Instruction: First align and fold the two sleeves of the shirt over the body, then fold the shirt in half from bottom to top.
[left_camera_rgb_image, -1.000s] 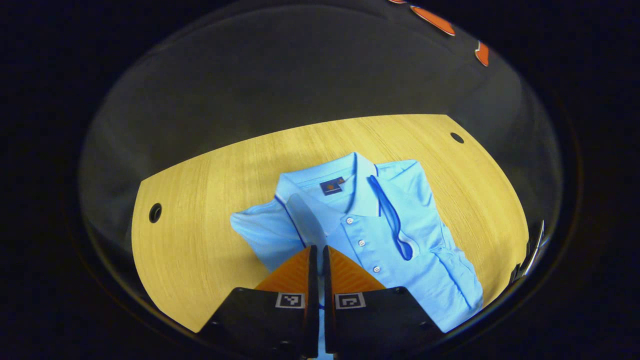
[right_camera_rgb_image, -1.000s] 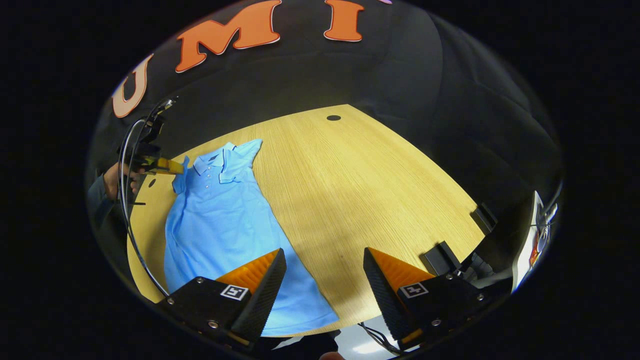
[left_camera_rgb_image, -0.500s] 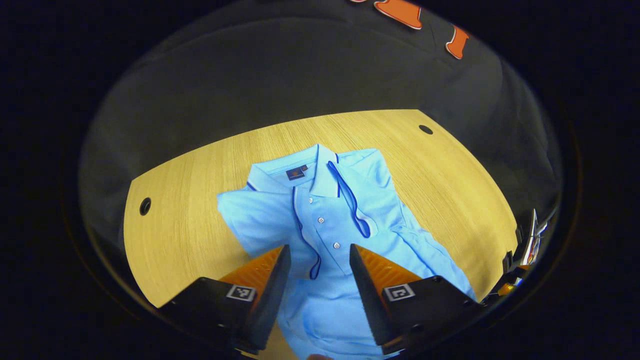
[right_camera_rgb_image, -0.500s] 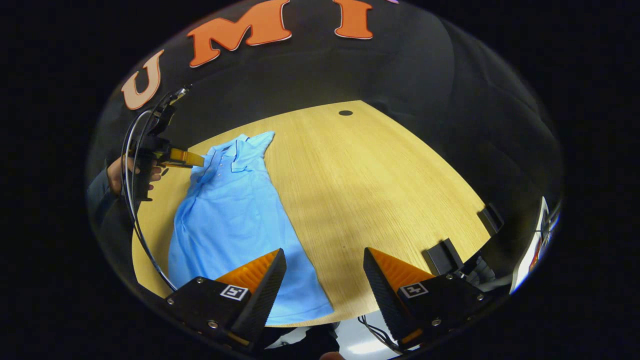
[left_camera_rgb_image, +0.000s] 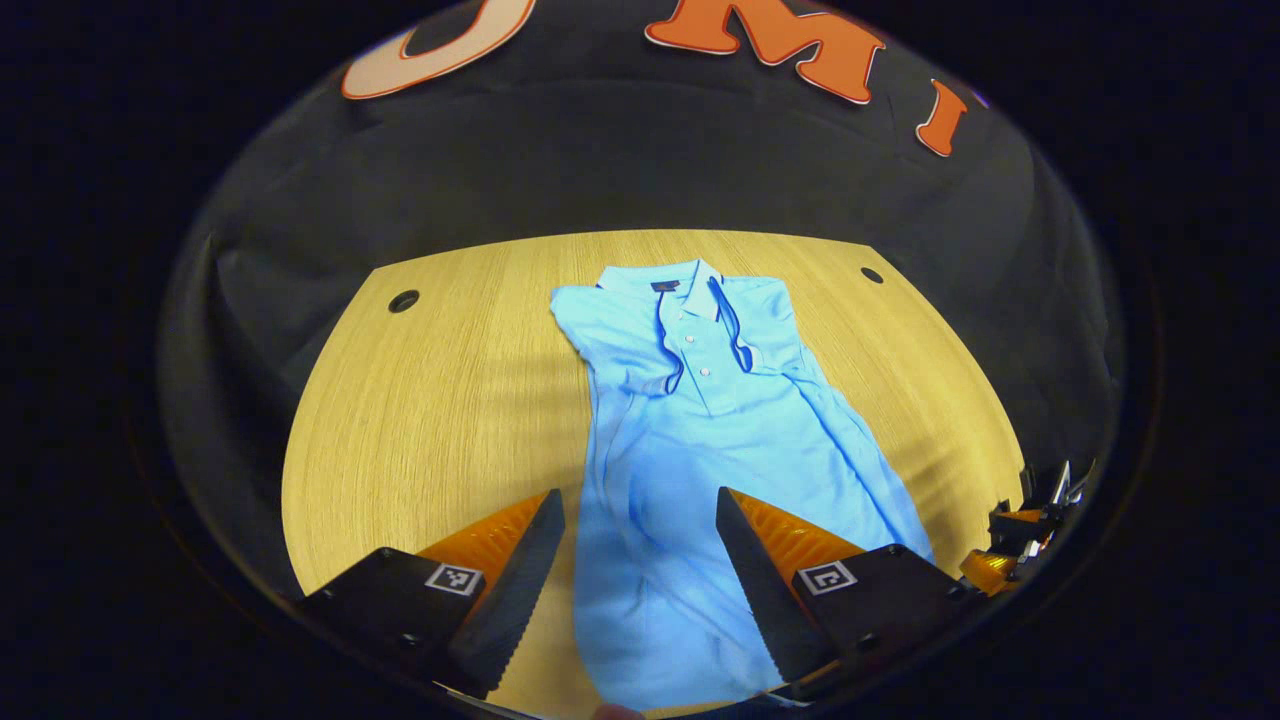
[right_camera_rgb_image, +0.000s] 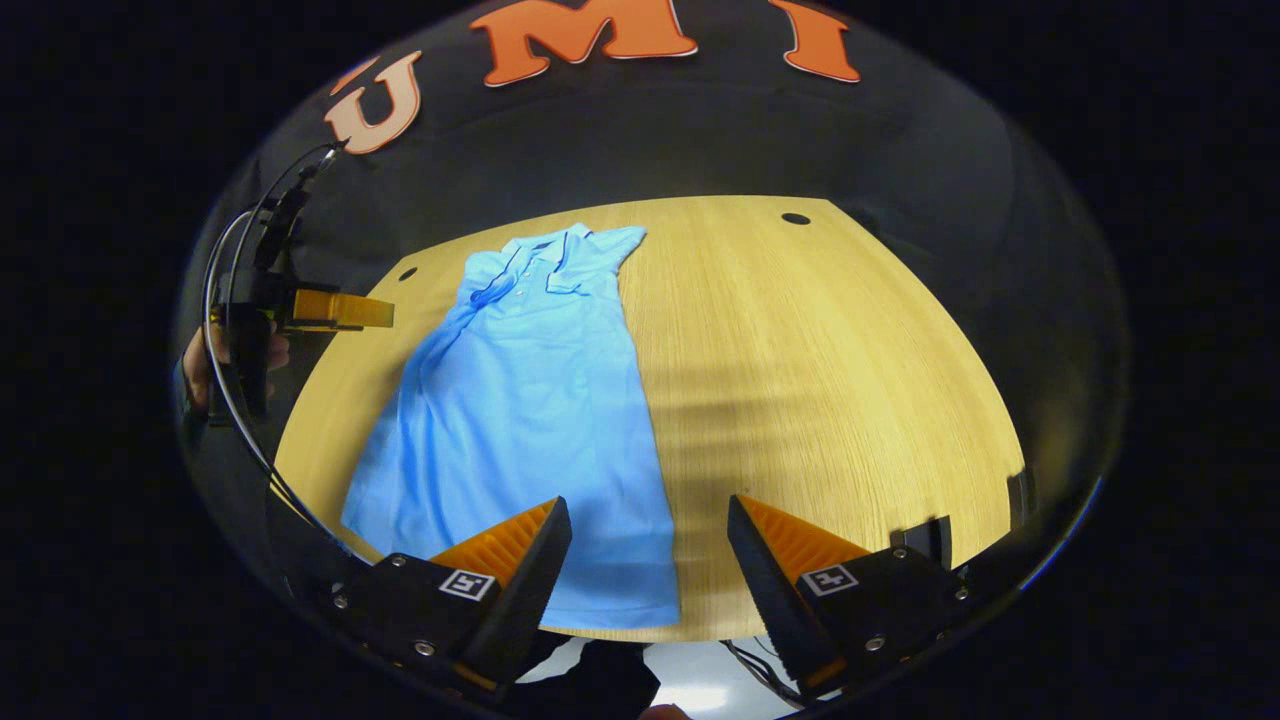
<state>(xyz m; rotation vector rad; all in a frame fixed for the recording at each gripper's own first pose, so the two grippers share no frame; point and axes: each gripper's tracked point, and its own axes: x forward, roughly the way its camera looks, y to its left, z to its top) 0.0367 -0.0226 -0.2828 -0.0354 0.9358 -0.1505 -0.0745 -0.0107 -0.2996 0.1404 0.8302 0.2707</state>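
Note:
A light blue polo shirt (left_camera_rgb_image: 700, 440) lies flat on the wooden table (left_camera_rgb_image: 440, 400), collar at the far end, both sleeves folded in over the body. In the left gripper view my left gripper (left_camera_rgb_image: 635, 570) hangs open above the shirt's lower part, holding nothing. In the right gripper view the shirt (right_camera_rgb_image: 530, 400) runs from the far collar to the hem at the near table edge. My right gripper (right_camera_rgb_image: 650, 570) is open over the hem's right corner and the bare wood beside it. The left gripper (right_camera_rgb_image: 340, 310) appears there too, held by a hand at the far left.
The table (right_camera_rgb_image: 820, 360) has round cable holes, one (left_camera_rgb_image: 403, 300) at the far left and one (left_camera_rgb_image: 872, 274) at the far right. Dark clamps (right_camera_rgb_image: 935, 540) sit on the near right edge. Black cloth walls the booth behind the table.
My left gripper opened and let go of the left sleeve, which now lies folded on the body, then drew back toward the hem. My right gripper stayed open and turned a little toward the shirt.

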